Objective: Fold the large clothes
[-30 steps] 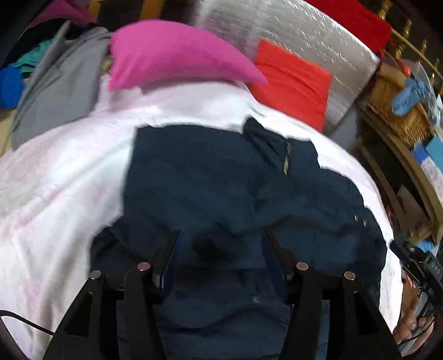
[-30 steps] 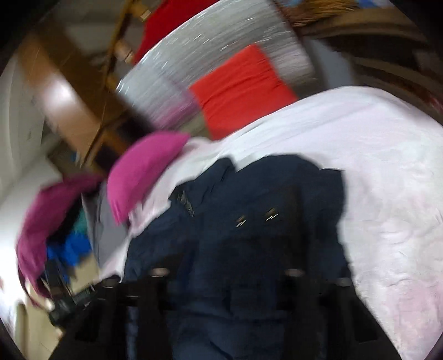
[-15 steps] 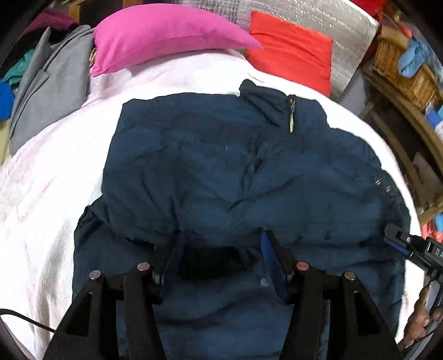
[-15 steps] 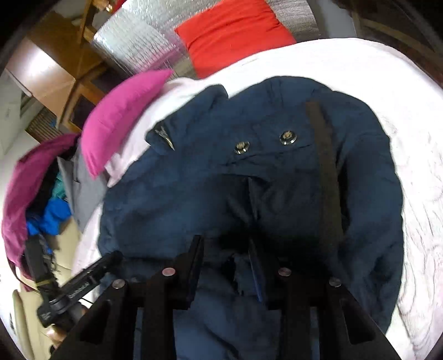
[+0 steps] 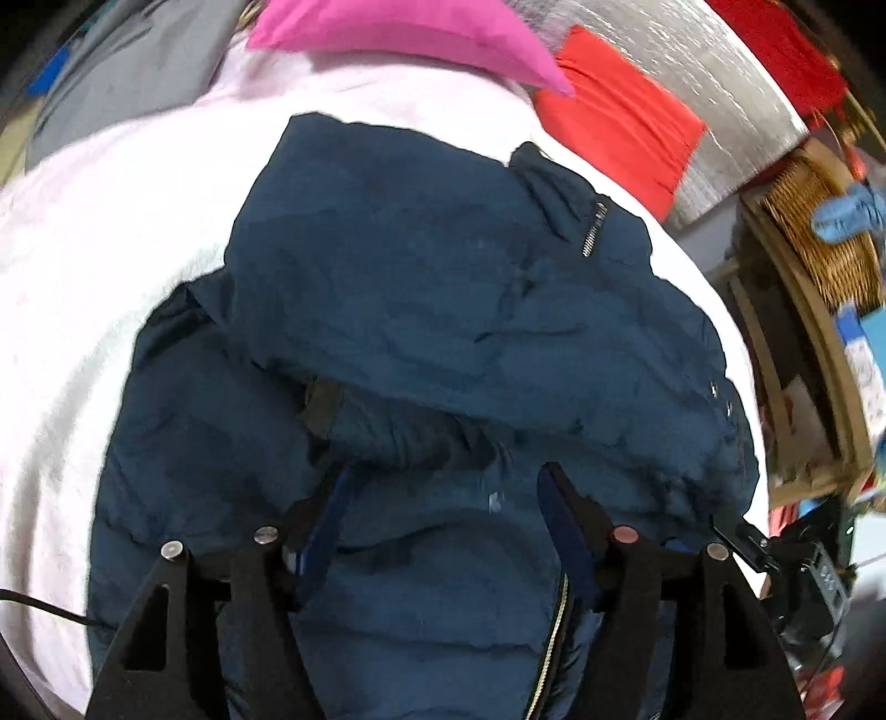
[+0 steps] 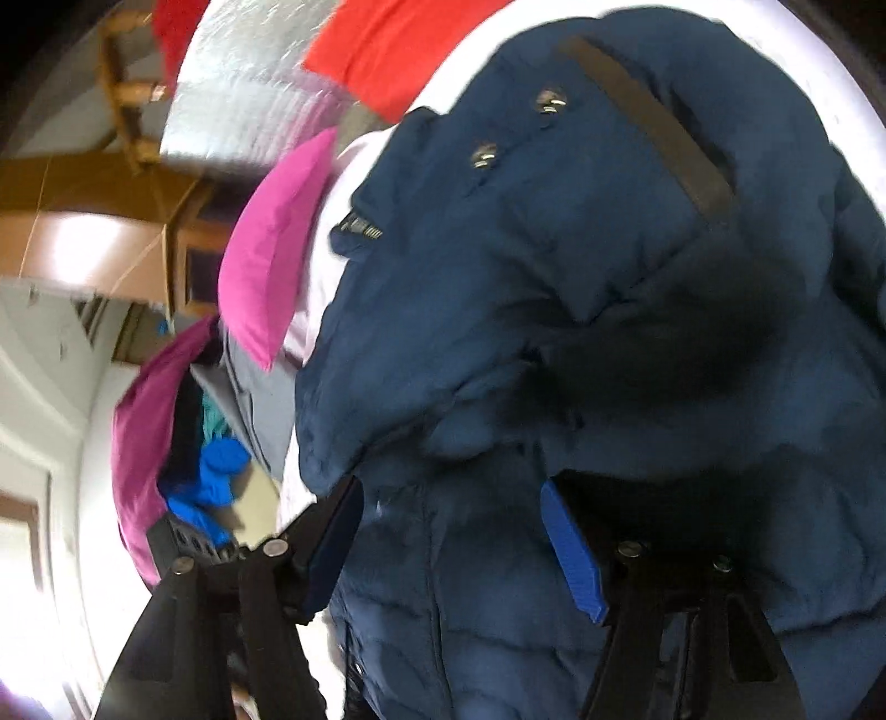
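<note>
A dark navy padded jacket lies on the pale pink bed cover, its upper part folded down over the lower part. Its collar zip points to the far right. My left gripper is open, low over the jacket at the fold edge, jaws on either side of bare fabric. My right gripper is open too, close over the same jacket, whose two snaps and dark strap show. Neither holds fabric.
A pink pillow and a red cushion lie at the bed's head against a silver padded board. Grey clothing lies far left. A wicker basket sits on wooden shelves at the right. A pile of clothes is beside the bed.
Both grippers have moved closer over the jacket. The right gripper's jaws, narrow half a second ago, now stand wide open. The jacket's top part lies folded down.
</note>
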A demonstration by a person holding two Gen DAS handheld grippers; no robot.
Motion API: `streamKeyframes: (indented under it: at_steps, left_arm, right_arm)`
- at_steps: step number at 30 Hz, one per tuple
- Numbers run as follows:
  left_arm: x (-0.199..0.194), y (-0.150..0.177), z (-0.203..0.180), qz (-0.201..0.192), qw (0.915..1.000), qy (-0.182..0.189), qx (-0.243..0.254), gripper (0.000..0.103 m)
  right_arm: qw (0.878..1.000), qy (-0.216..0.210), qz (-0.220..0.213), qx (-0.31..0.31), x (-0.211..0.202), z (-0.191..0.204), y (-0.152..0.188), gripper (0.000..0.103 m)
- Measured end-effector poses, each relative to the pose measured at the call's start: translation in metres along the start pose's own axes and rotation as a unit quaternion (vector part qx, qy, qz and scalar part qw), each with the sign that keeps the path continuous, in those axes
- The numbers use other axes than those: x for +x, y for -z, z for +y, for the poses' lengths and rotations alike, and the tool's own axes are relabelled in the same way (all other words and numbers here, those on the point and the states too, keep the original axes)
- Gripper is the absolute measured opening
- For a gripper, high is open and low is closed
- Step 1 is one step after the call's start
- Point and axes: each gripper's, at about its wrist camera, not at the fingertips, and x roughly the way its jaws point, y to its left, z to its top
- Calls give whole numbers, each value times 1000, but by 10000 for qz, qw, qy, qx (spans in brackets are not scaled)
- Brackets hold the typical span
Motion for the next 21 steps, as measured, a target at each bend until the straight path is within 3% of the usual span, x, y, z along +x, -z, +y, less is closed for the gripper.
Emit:
streamKeyframes:
  at_steps: [8, 10, 12, 14, 17, 21]
  left_arm:
    - [11, -21, 19, -232, 9958, 330, -820, 68]
    - [10, -24, 25, -293, 9936, 473, -986, 68]
    - [7, -26, 32, -358, 9918, 519, -1115, 51]
    - [8, -29, 39, -358, 9904, 544, -1222, 41]
    - [6, -30, 44, -411, 9888, 601, -1305, 29]
    - [-3, -32, 34, -680, 9902, 573, -1079, 29]
  right_arm:
    - [9954, -262, -609, 686, 13, -16, -26, 70]
    - [9929, -370, -727, 866, 11, -20, -30, 65]
    - [9913, -296, -841, 970, 9, -24, -31, 44]
    - [9910, -161, -828, 1035, 10, -29, -32, 33]
    - [9918, -74, -946, 858, 9, -21, -30, 25]
    - [9918, 11, -1257, 226, -4, 3, -29, 24]
